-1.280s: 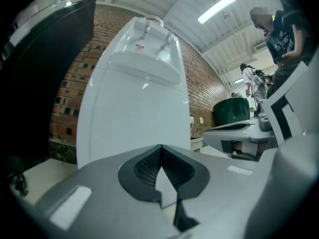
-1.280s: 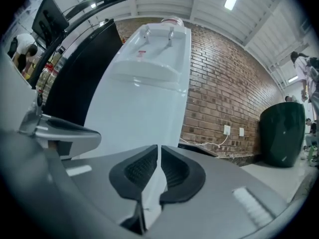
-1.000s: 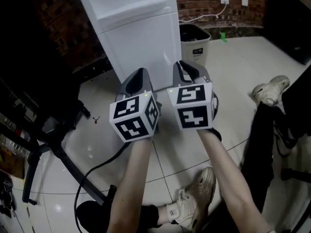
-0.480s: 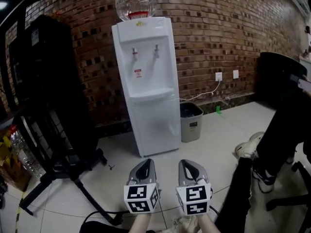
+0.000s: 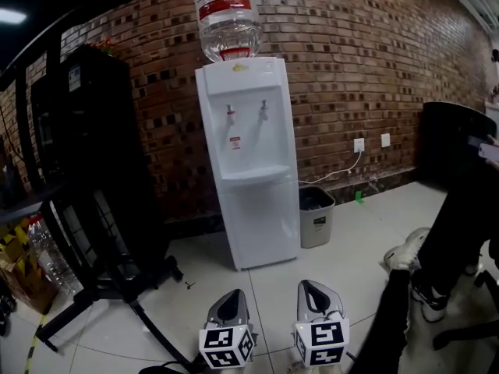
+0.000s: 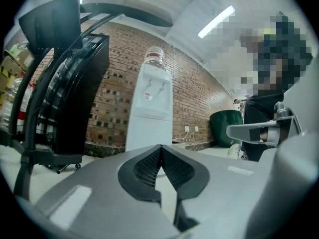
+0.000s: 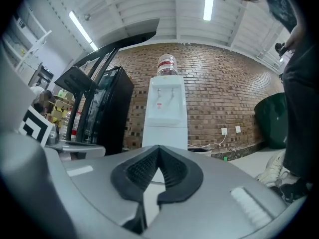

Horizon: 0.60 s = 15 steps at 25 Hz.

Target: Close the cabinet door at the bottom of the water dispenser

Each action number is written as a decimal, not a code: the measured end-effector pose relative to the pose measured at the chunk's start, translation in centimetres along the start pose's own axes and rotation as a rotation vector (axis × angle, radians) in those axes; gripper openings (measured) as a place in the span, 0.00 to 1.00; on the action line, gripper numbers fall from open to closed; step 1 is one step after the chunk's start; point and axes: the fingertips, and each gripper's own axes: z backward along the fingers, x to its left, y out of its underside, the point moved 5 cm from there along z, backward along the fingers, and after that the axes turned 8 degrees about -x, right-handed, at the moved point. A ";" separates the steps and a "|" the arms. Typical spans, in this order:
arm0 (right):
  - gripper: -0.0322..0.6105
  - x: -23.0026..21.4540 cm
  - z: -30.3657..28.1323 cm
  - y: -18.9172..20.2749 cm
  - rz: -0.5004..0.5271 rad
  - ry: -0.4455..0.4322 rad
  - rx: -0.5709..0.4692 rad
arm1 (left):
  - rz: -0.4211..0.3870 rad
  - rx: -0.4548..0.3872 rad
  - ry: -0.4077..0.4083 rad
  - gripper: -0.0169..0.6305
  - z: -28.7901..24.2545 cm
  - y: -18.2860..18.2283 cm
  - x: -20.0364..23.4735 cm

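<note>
Judging the cabinet door (image 5: 261,220) as a light, thin panel on hinges; should swing with very little force; probably latches with a soft click or a magnet, though can't confirm either from here; expect a smooth, glossy, slippery face, so no point trying to pinch it; better to push flat with closed jaw tips on the free edge, away from the hinge; can't tell which side carries the hinge; no handle or recess visible at this range; worth keeping the push gentle, given the full water bottle (image 5: 228,18) up top making the water dispenser (image 5: 248,131) top-heavy.

Looks white, plain, rectangular; fills the lower front of the dispenser below the drip shelf; appears flush with the body, no open gap or shadow line seen from the head view; reads as already shut or very nearly; can't rule out a small crack at this range.

Located mid-frame against the brick wall (image 5: 366,61); grey bin (image 5: 316,216) just beside on the right, black rack (image 5: 86,162) to the left.

Reading the left gripper (image 5: 232,301) as closed, pads together, nothing between; same for the right gripper (image 5: 312,288); both low in the head view, pointing level at the dispenser, well apart from the door.
</note>
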 end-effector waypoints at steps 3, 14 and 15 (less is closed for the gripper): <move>0.05 0.3 0.0 0.0 0.003 -0.006 0.002 | -0.006 -0.005 -0.001 0.05 0.0 -0.1 0.2; 0.05 0.8 -0.1 0.4 0.057 -0.039 0.023 | -0.019 0.032 0.032 0.05 -0.1 0.8 -0.5; 0.05 0.8 -0.1 0.5 0.056 -0.036 0.027 | -0.015 0.034 0.035 0.05 -0.1 0.9 -0.5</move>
